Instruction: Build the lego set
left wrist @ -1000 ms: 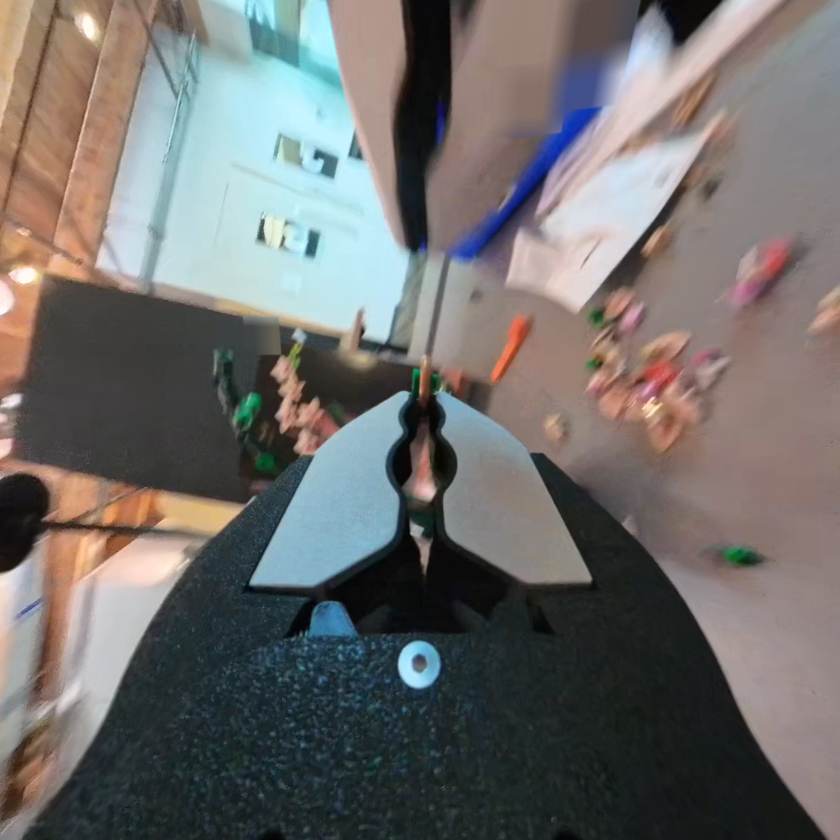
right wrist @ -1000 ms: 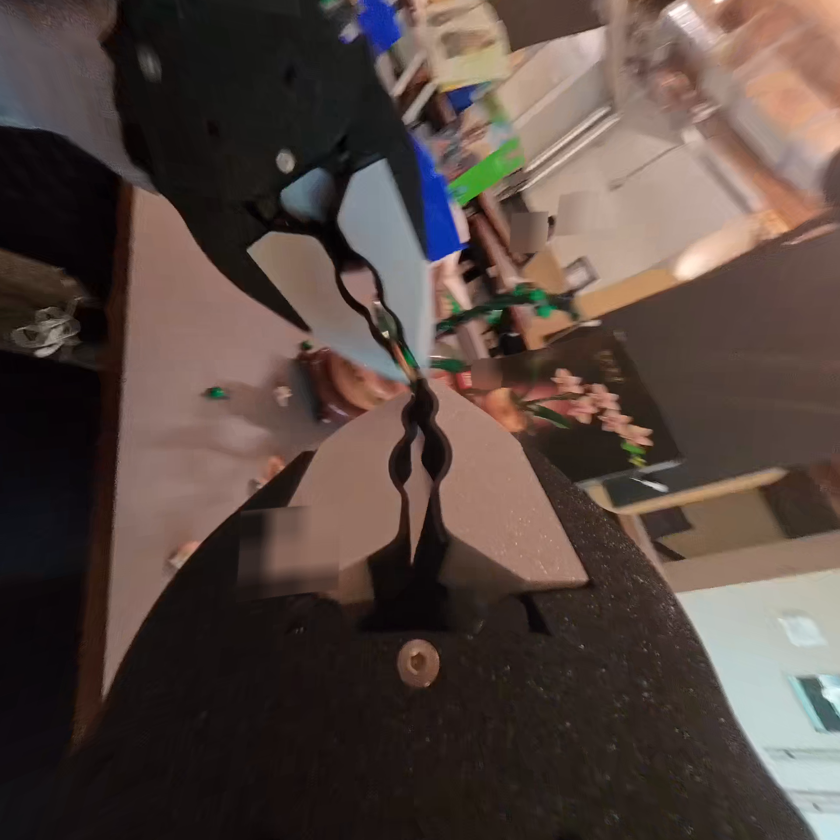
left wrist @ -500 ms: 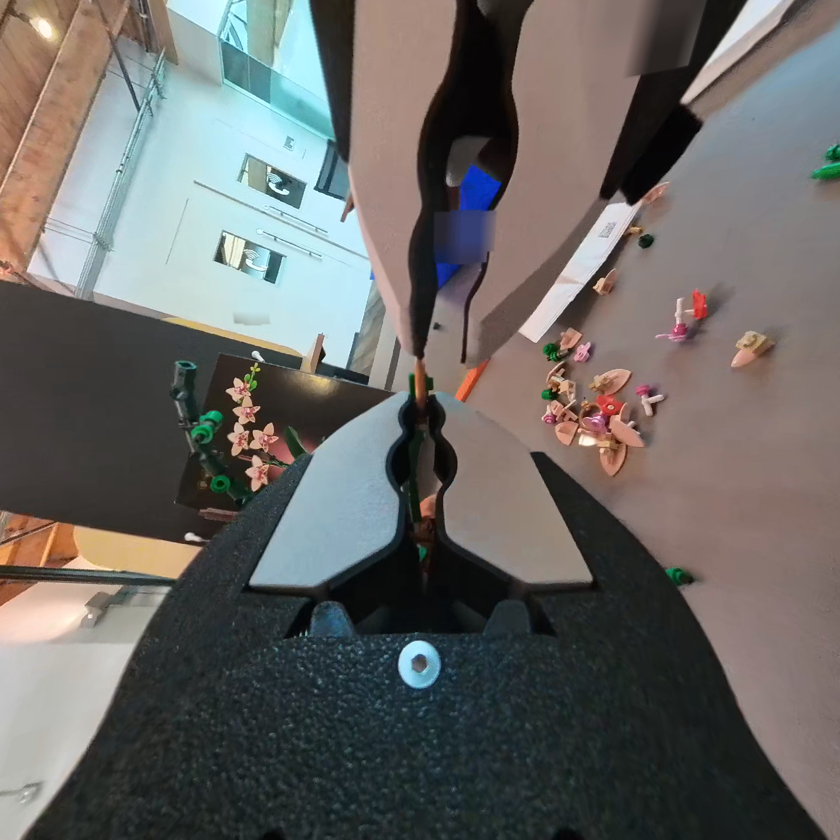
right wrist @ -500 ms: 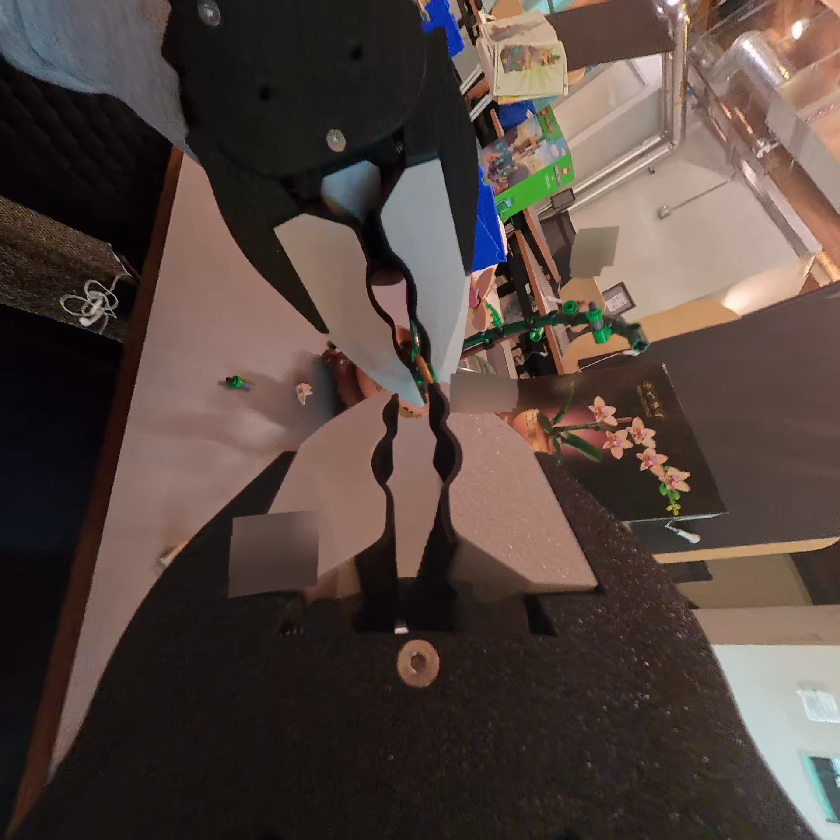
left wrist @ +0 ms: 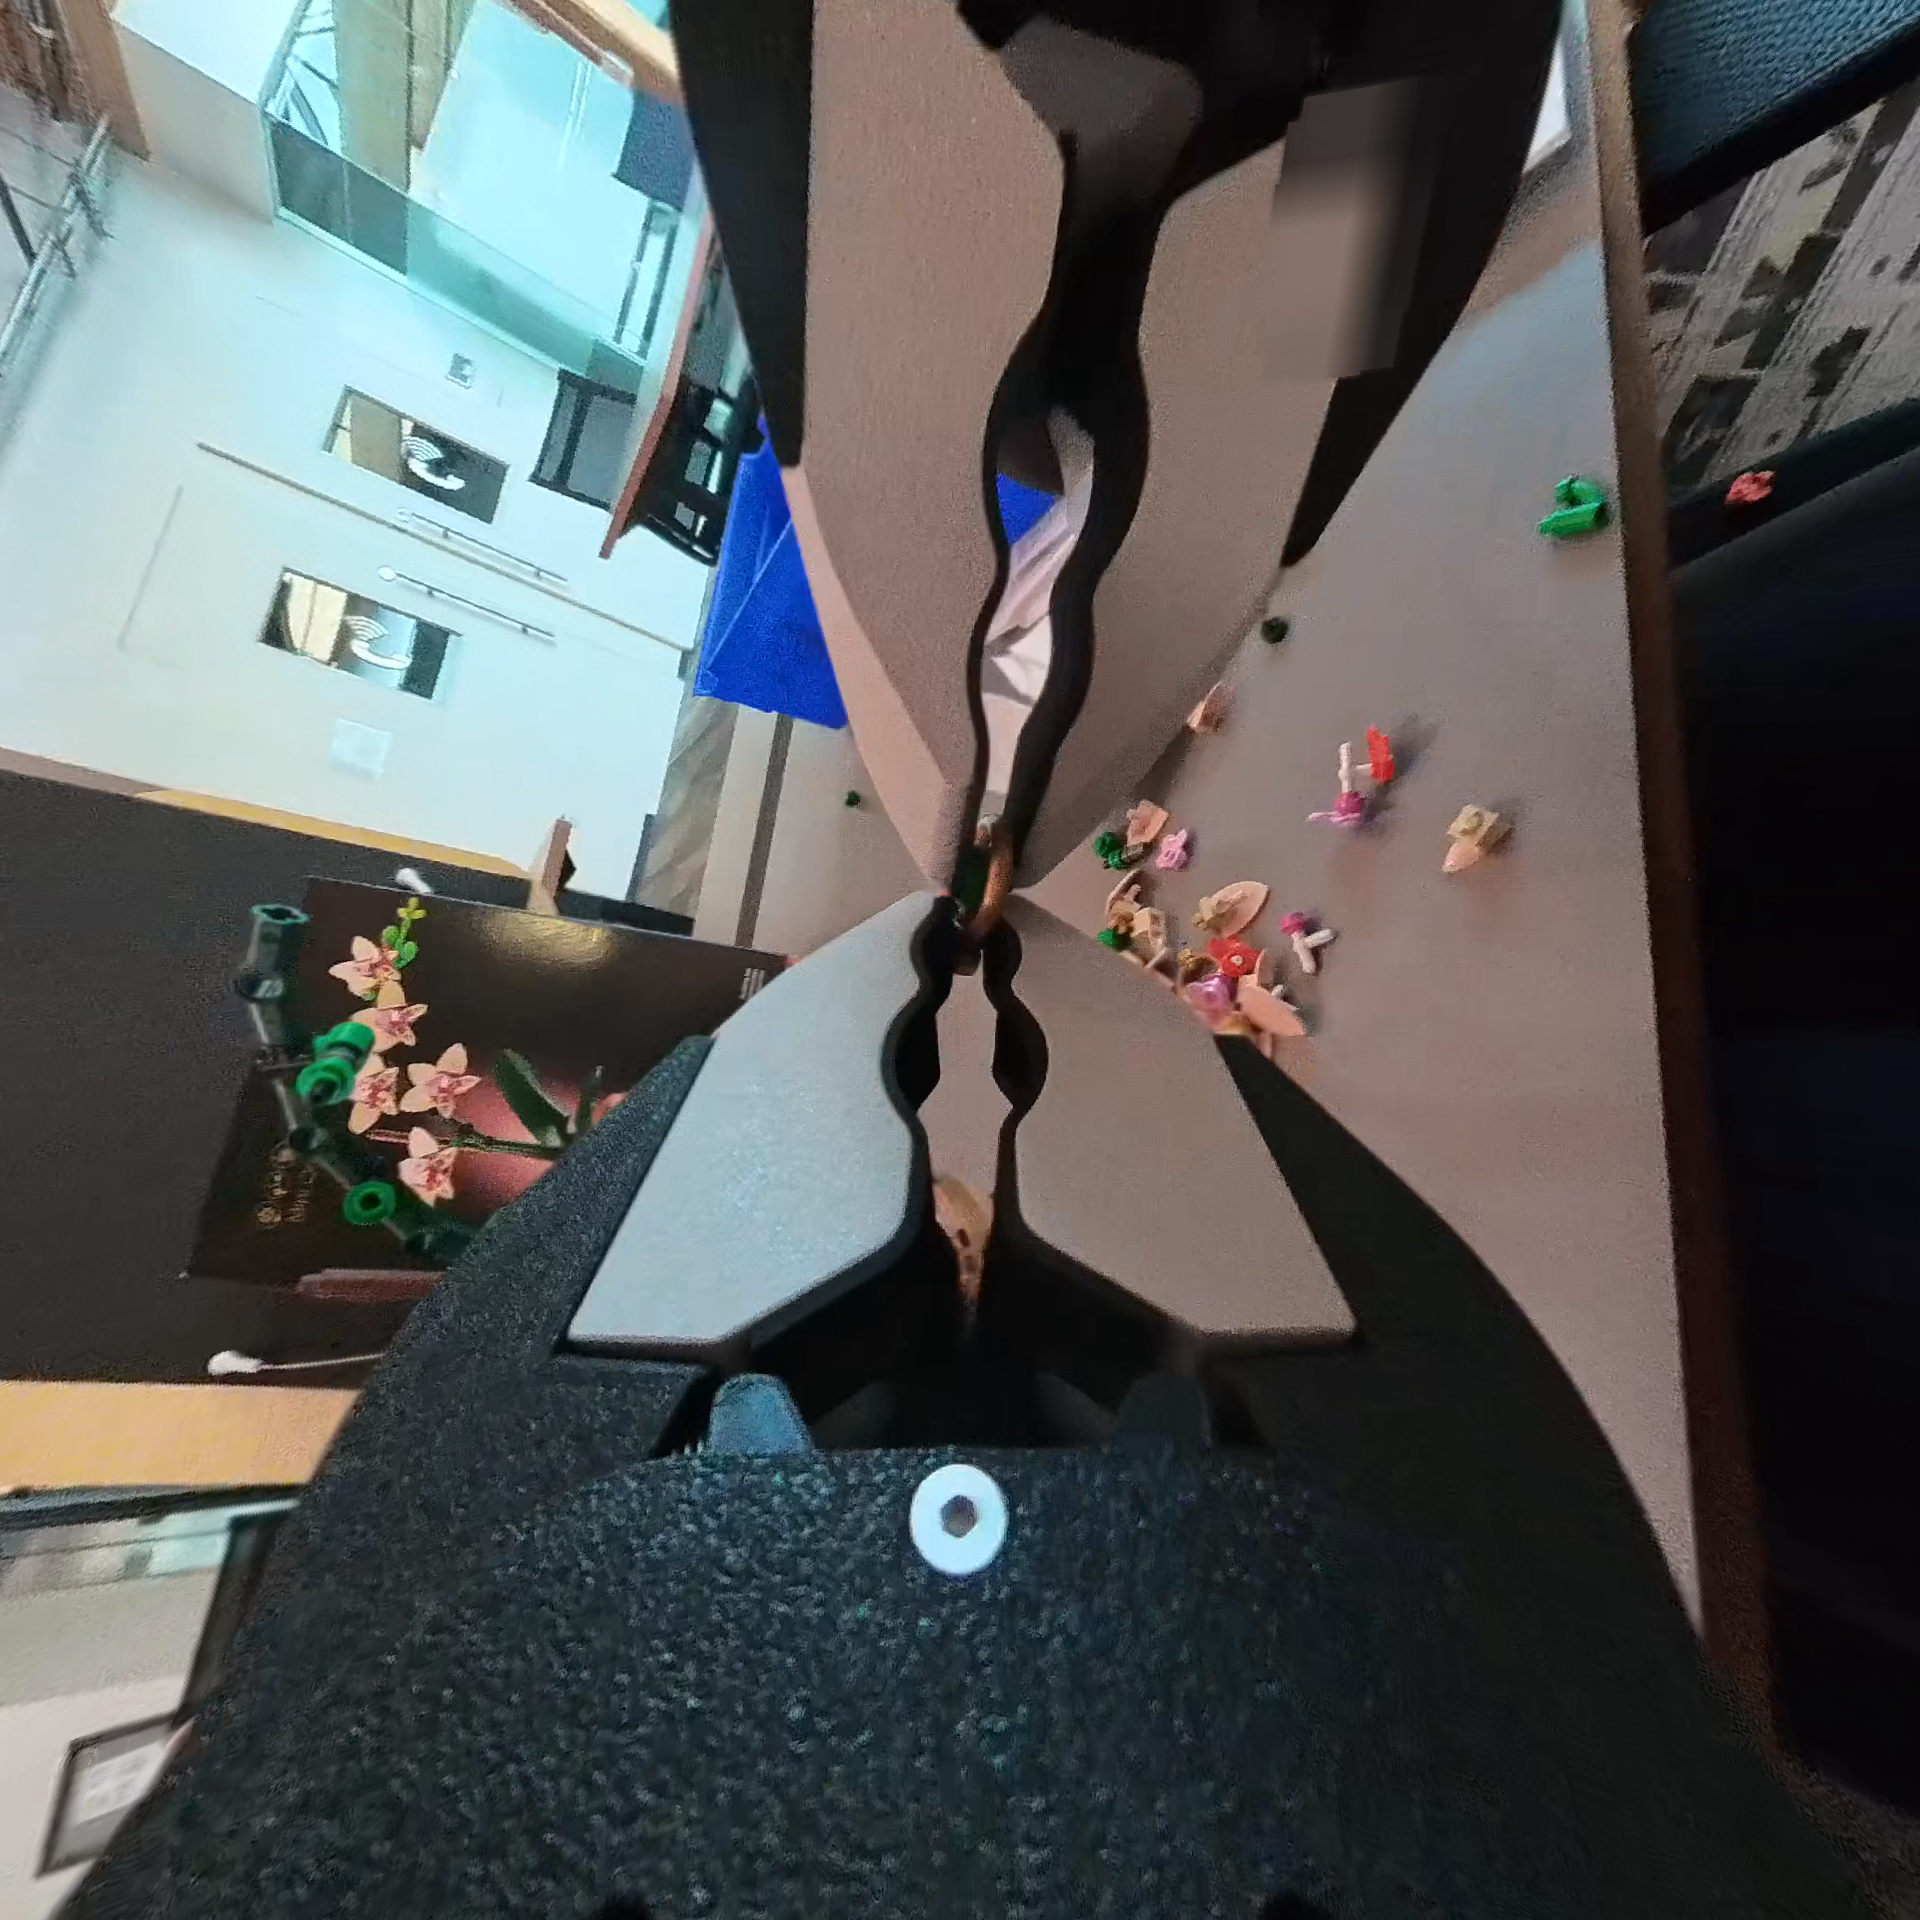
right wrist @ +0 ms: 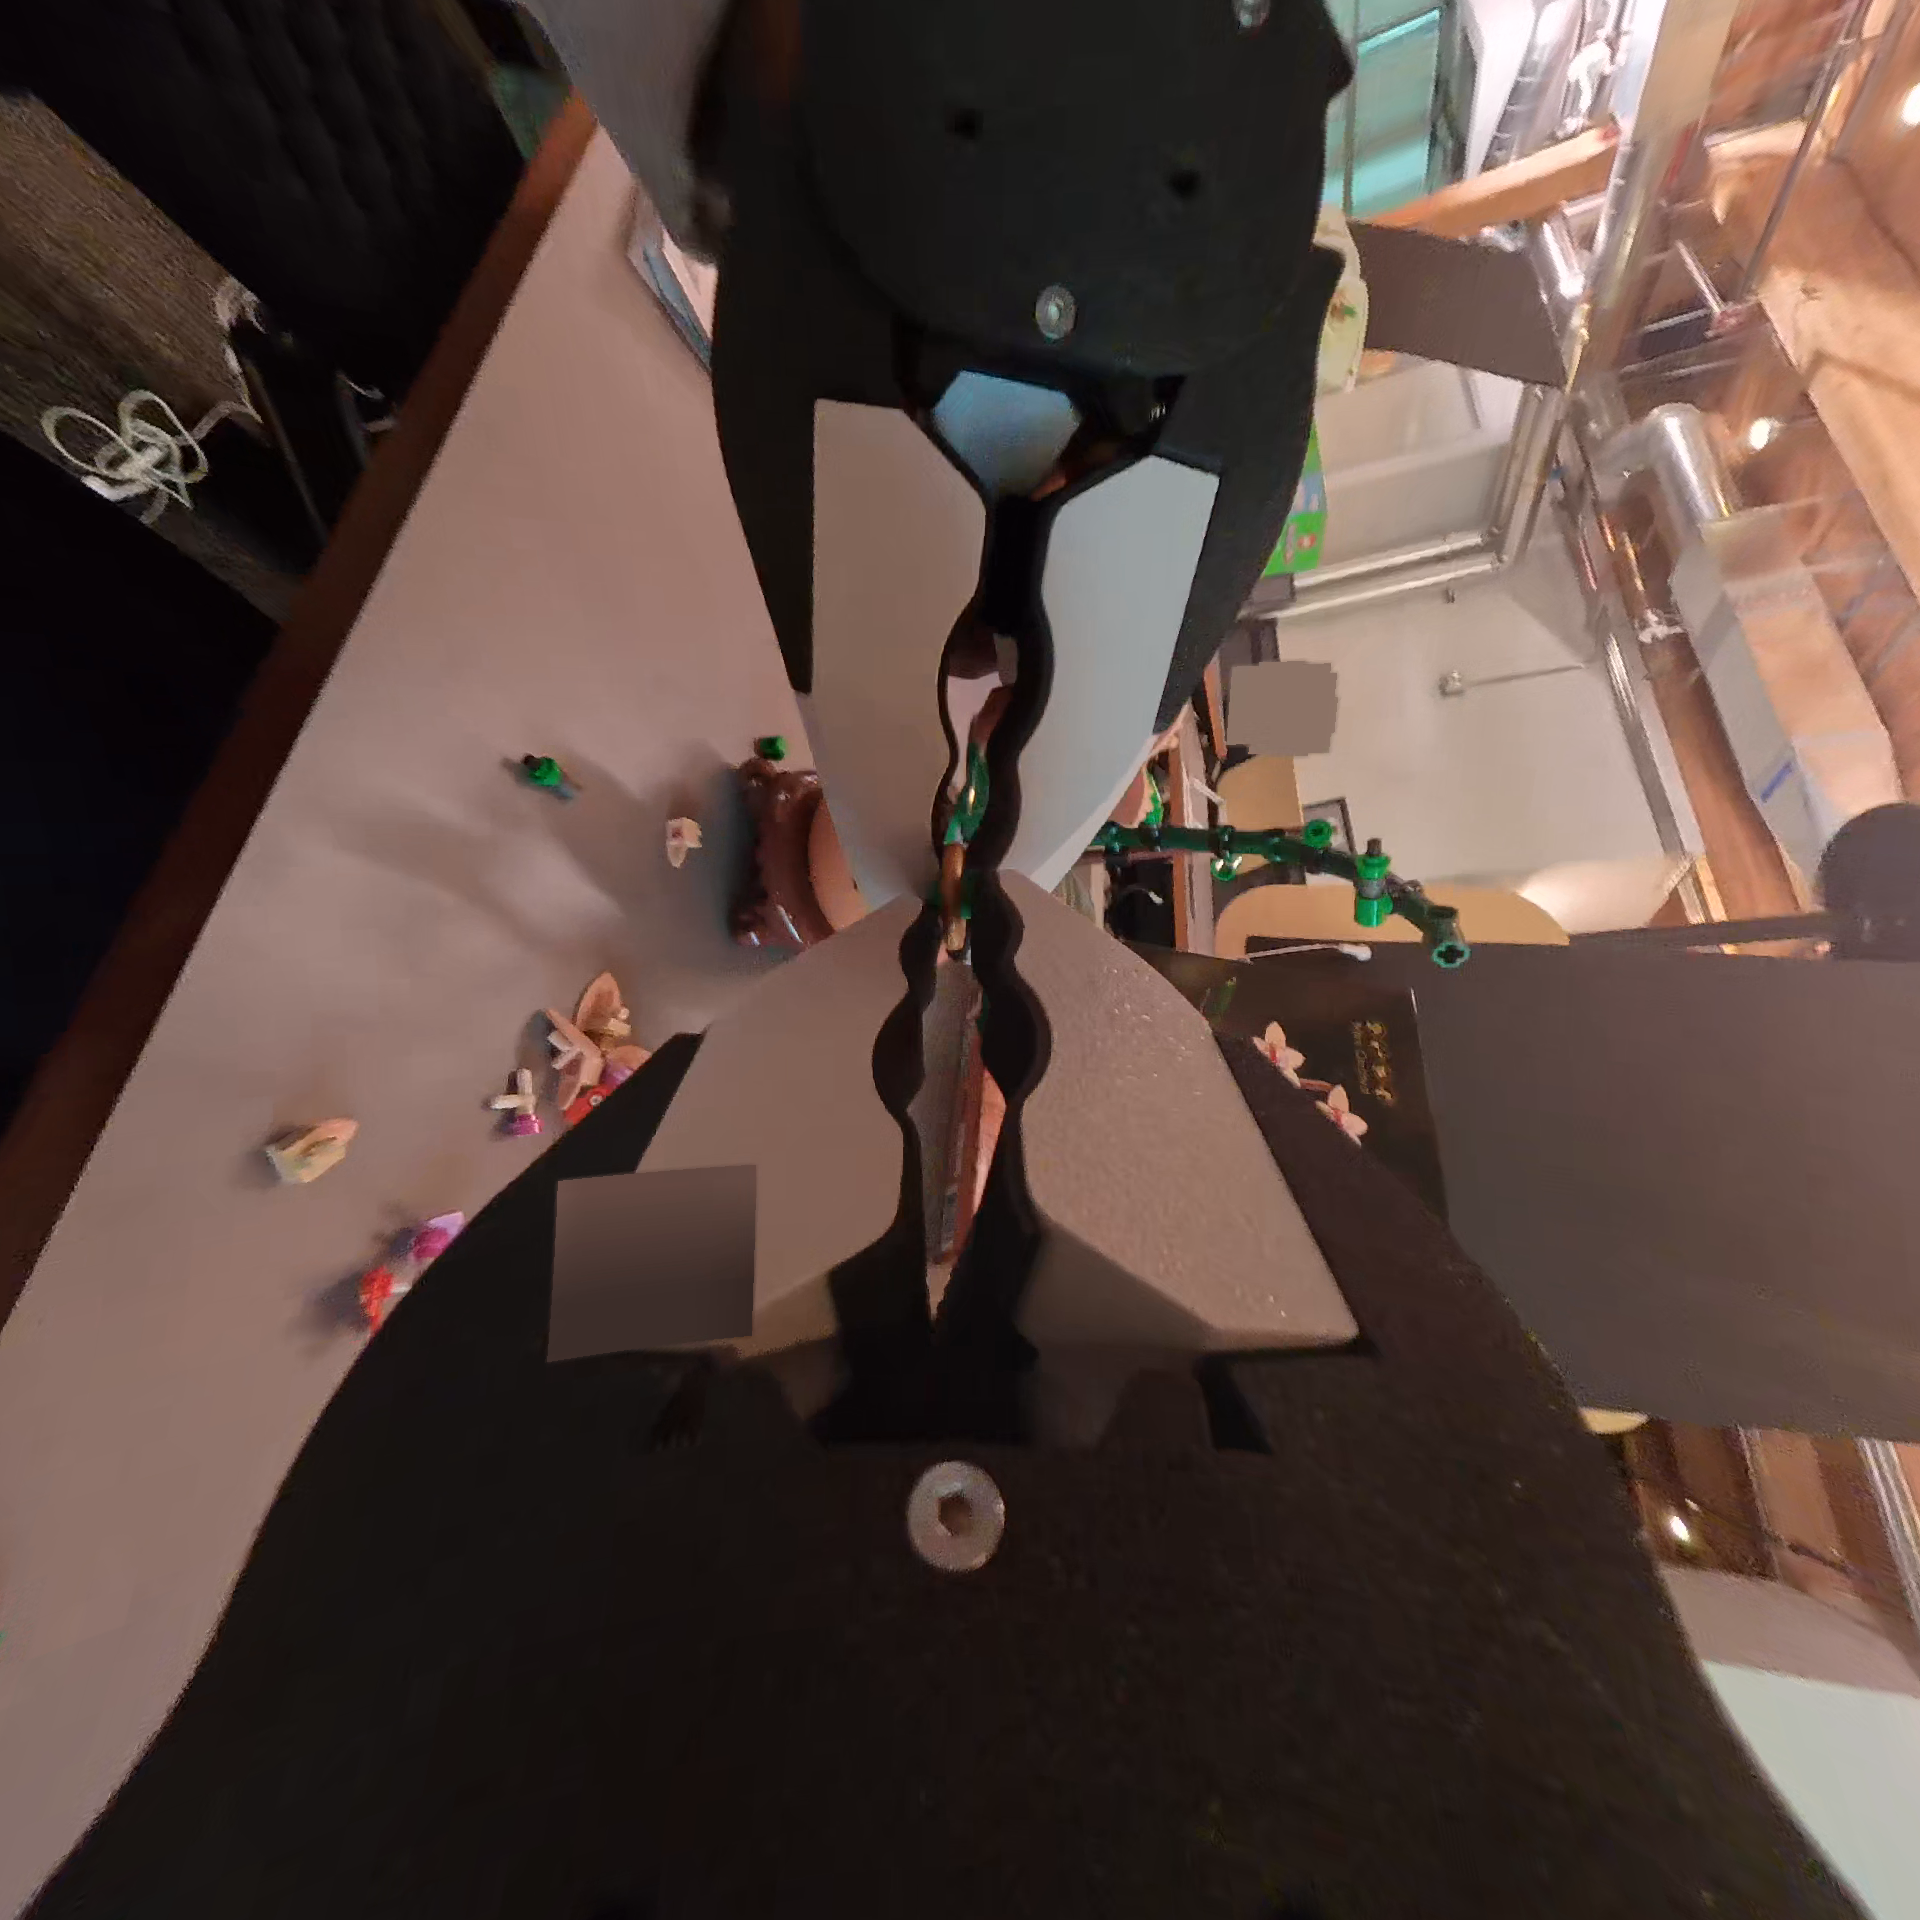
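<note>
My left gripper point(left wrist: 966, 914) and right gripper point(right wrist: 961, 909) meet tip to tip above the grey table point(left wrist: 1455, 1143). Both are shut on one small green and brown lego piece point(left wrist: 982, 873), which also shows in the right wrist view point(right wrist: 958, 873). The right gripper comes down from the top of the left wrist view point(left wrist: 987, 852). The left gripper comes down from the top of the right wrist view point(right wrist: 966, 821). A green lego stem point(right wrist: 1278, 842) stands behind the grippers. It also shows in the left wrist view point(left wrist: 312, 1081).
Loose pink and tan petal pieces point(left wrist: 1226, 935) lie on the table, also seen in the right wrist view point(right wrist: 592, 1029). A brown lego pot point(right wrist: 779, 852) stands near the grippers. The black set box point(left wrist: 499, 1039) stands behind. The table's wooden edge point(right wrist: 343, 540) runs close by.
The right gripper has closed from open onto the piece held by the left gripper. The two grippers have come together tip to tip.
</note>
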Demonstrator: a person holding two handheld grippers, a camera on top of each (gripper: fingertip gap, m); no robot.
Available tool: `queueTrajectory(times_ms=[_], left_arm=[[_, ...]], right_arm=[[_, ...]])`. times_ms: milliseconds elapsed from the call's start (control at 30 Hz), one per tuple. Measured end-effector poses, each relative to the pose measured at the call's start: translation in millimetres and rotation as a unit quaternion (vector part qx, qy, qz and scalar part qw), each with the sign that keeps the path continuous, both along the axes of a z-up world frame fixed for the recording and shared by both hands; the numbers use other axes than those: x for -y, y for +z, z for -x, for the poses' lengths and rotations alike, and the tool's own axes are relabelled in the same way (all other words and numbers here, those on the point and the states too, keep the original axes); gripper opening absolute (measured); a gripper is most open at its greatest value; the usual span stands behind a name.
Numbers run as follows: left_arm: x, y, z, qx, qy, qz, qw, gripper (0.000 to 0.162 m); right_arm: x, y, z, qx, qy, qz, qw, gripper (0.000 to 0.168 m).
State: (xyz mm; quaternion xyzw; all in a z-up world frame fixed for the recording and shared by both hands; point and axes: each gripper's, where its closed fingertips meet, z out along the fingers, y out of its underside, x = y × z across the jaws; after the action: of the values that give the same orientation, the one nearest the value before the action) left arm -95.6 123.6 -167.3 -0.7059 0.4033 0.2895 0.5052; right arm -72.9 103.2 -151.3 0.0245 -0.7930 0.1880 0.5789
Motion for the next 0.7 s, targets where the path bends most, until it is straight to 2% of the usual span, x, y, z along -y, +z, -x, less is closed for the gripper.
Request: queueTrajectory(times_ms=[100,233,333,367,400,433,467,500,567,633,700], left_arm=[[-0.5,3.2,-0.3,0.051,0.007,-0.014,0.999,0.005],[1.4,13.1,-4.1,0.120,0.015,-0.055,0.991,0.005],[0.9,13.4,-3.8,0.163,0.013,-0.066,0.984,0.004],[2.2,16.9,7.2,0.169,0.042,-0.083,0.981,0.004],[9.3,25.5,41.8,0.158,0.120,-0.127,0.972,0.003],[19.3,28.7,59.9,0.180,0.135,-0.135,0.965,0.003],[23.5,30.2,46.0,0.234,0.085,-0.122,0.961,0.003],[23.3,29.7,29.7,0.222,0.063,-0.119,0.966,0.003],[15.5,17.7,22.5,0.079,0.100,-0.105,0.986,0.003],[8.9,16.5,11.1,0.085,0.077,-0.108,0.988,0.003],[6.7,19.4,13.5,0.091,0.079,-0.119,0.986,0.003]], right_arm=[[0.2,2.8,-1.7,-0.006,0.006,0.016,1.000,0.005],[0.2,12.8,-5.0,-0.045,-0.004,0.140,0.989,0.004],[-0.1,14.3,-5.6,-0.075,-0.023,0.187,0.979,0.003],[1.7,15.5,-7.2,-0.079,-0.019,0.208,0.975,0.003],[15.1,14.8,-17.9,-0.071,0.029,0.215,0.974,0.002],[19.2,14.2,-23.3,-0.068,0.034,0.240,0.968,0.001],[15.3,10.6,-20.8,-0.064,0.008,0.255,0.965,0.000],[5.8,8.0,-18.9,-0.066,-0.014,0.267,0.961,0.000],[-8.2,5.9,-18.1,-0.057,-0.008,0.337,0.940,0.000],[-6.4,7.7,-18.4,-0.063,0.010,0.326,0.943,0.000],[3.8,-4.1,-15.2,-0.019,0.018,0.289,0.957,0.000]])
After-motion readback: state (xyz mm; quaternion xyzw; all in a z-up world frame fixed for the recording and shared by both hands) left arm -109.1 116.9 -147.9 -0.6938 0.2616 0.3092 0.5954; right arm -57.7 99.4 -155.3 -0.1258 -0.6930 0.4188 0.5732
